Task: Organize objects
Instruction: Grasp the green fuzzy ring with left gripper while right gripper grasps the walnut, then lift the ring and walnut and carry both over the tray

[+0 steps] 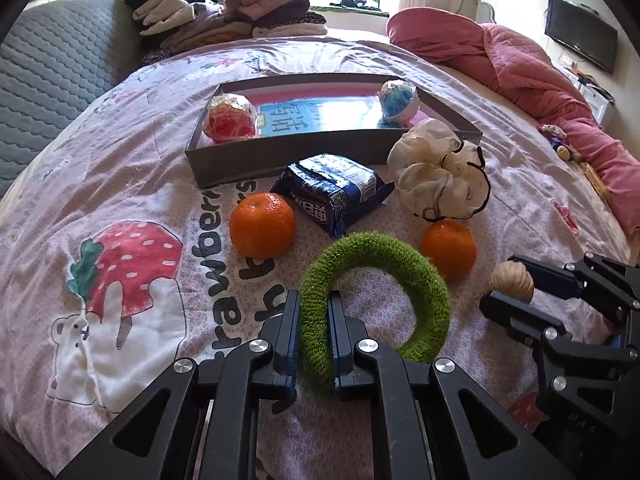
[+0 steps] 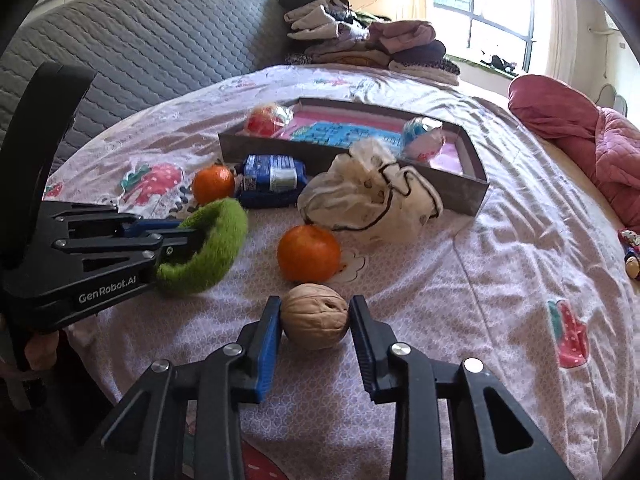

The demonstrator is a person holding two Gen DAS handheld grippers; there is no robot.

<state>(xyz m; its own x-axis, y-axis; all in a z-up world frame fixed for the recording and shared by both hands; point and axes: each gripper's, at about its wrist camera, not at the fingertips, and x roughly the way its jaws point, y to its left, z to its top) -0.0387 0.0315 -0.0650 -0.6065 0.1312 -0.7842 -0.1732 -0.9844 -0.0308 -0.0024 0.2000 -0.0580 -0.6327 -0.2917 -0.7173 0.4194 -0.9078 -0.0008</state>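
Observation:
On the strawberry-print bedsheet my left gripper (image 1: 313, 298) (image 2: 176, 236) is shut on the near left side of a green fuzzy ring (image 1: 400, 256) (image 2: 224, 216). To its right, my right gripper (image 2: 316, 302) (image 1: 502, 280) is shut on a walnut (image 2: 314, 316) (image 1: 512, 278), a pad pressing on each side. Two oranges (image 1: 262, 224) (image 1: 450, 248) lie just beyond the ring. Behind them are a blue snack packet (image 1: 336, 188) and a white cloth scrunchie with black trim (image 1: 436, 172). A grey shallow box (image 1: 280, 152) farther back holds a red wrapped ball (image 1: 230, 118) and a blue one (image 1: 400, 98).
Folded clothes (image 1: 224, 16) are piled at the far end of the bed. A pink quilt (image 1: 520, 68) lies bunched along the right side. A grey quilted headboard (image 1: 52, 60) runs along the left. Small toys (image 1: 564, 148) sit by the quilt.

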